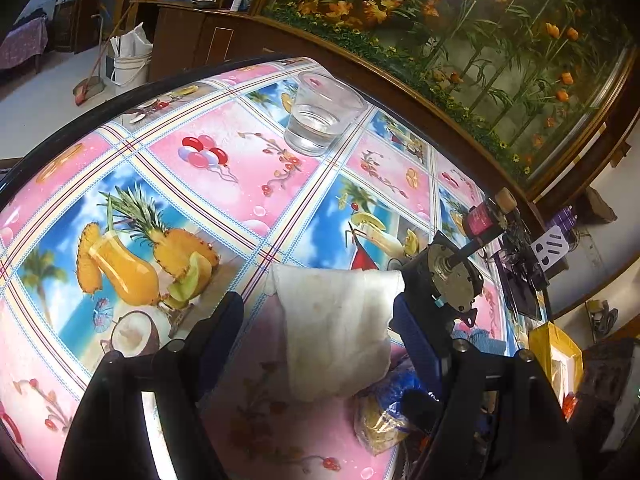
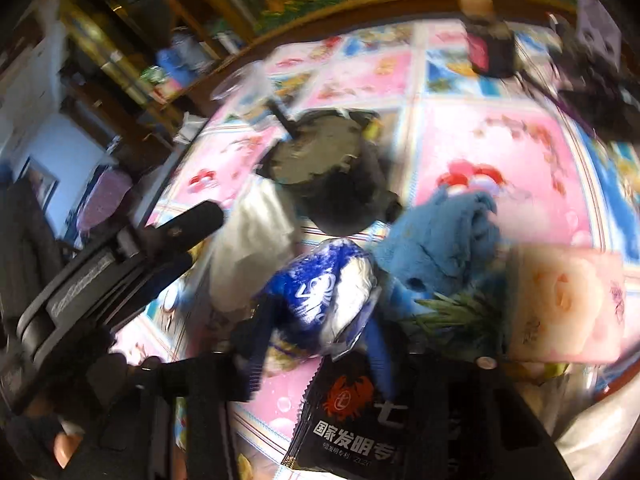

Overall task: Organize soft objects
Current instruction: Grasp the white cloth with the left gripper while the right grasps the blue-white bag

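Left hand-held gripper gapes around the limp white cloth; right hand-held gripper, near the bench's front edge, pinches a crinkly blue packet mid-body.

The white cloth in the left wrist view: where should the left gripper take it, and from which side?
Grip the white cloth across its near, narrower end, coming straight forward and down from the camera side. It lies flat as a folded strip, lengthwise between the open left gripper fingers, which already straddle it. The motor crowds its far right corner, so stay near.
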The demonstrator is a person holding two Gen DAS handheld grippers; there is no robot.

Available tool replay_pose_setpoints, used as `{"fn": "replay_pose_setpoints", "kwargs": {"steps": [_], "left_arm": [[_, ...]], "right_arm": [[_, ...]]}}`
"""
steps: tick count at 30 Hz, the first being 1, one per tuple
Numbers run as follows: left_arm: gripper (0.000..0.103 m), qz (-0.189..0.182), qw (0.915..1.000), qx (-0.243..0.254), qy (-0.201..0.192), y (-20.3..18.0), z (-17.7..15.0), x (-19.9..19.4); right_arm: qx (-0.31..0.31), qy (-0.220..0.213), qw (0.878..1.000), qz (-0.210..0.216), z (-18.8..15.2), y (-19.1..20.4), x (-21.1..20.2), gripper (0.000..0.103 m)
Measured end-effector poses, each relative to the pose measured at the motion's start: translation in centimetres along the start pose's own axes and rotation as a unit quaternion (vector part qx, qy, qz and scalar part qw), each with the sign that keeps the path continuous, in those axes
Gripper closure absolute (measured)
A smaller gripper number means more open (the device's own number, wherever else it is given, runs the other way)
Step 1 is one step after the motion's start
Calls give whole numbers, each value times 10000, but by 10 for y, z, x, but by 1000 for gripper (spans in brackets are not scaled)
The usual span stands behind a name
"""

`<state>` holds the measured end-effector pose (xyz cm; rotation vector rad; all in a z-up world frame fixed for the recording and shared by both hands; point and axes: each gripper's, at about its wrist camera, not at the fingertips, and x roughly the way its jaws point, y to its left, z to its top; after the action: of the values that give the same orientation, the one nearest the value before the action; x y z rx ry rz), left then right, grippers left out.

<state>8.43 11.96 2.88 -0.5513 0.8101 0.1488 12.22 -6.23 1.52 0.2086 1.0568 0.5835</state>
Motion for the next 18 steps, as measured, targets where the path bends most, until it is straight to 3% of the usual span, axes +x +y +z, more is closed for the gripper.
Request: {"fn": "replay_pose_setpoints", "kwargs": {"steps": [1,2,7,12,14,15,16,18], "left_arm": [[27,28,10000,40,1,-1,-1,0],[27,47,10000,85,14,-3,-1,0],[26,259,9990,340,135,-11,-6,8],[26,420,9966,643,286,-21,-13,21],[38,767,9925,899,304,-28,-19,29],[57,1008,9889,1077,199,-32,-21,30],[69,1139,9856,1242,169,-36,-23,31],[81,1134,9839,1378,123,-40,-26,30]], "right_arm": [[-109,-127,9998,73,-1,2,-7,89],[-176,-239,9994,161,-2,3,-15,94],[-470,-855,9952,-63,-12,3,-56,94],[-171,-866,9958,240,-20,-16,-69,94],[-117,-903,9952,364,-25,-21,-77,94],[-102,-952,9945,431,-26,-23,-82,94],[-91,-1039,9932,521,-29,-25,-87,94],[-90,-1146,9913,640,-32,-29,-94,94]]}}
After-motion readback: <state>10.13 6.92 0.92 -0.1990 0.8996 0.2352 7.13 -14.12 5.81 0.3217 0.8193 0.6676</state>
